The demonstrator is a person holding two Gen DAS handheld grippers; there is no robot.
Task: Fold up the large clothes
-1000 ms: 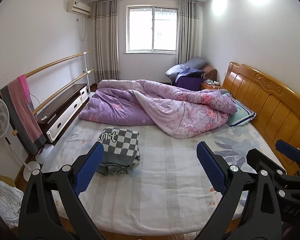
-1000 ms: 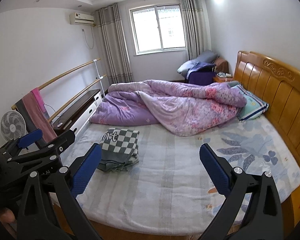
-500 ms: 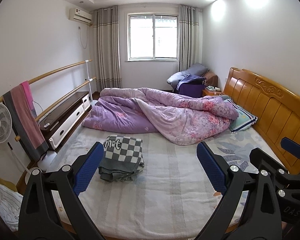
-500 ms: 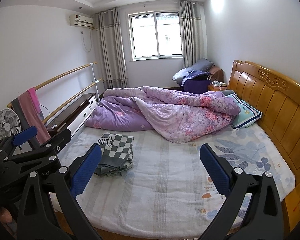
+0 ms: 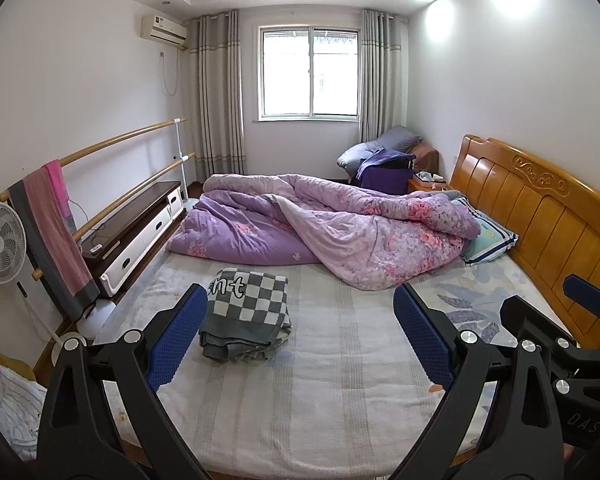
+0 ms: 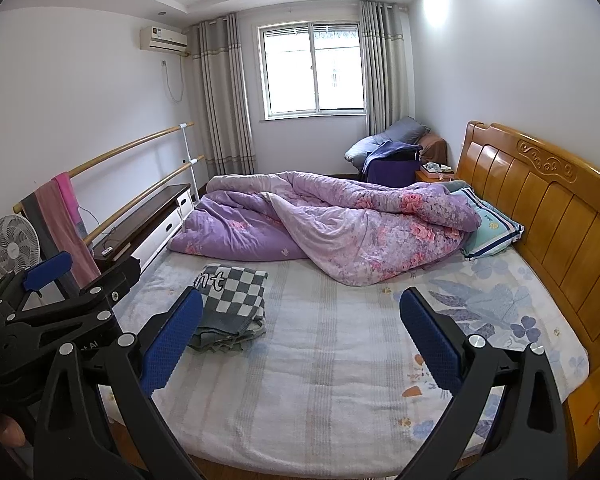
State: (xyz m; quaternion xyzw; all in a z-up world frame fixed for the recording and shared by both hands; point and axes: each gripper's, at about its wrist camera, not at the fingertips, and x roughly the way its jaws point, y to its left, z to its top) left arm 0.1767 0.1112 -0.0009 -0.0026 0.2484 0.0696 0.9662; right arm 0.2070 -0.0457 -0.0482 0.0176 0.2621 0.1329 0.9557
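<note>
A grey-and-white checkered garment [image 5: 246, 308] [image 6: 232, 304] lies folded on the left part of the bed [image 5: 332, 380] [image 6: 332, 372], lettering on its top edge. My left gripper [image 5: 300, 336] hangs open above the bed's near edge, empty, well short of the garment. My right gripper [image 6: 300, 340] is open and empty too, beside the left one. In the right wrist view the left gripper [image 6: 60, 300] shows at the left edge; in the left wrist view the right gripper [image 5: 560, 340] shows at the right edge.
A crumpled purple floral duvet [image 5: 324, 228] covers the far half of the bed, with a pillow [image 5: 488, 240] by the wooden headboard [image 5: 540, 208]. At left stand a TV cabinet [image 5: 136, 232], wall rails with towels [image 5: 52, 224] and a fan [image 5: 0, 244].
Both grippers have drawn back and tilted up from the bed, so more of the room and ceiling shows. The folded garment has stayed in place. Both stay open.
</note>
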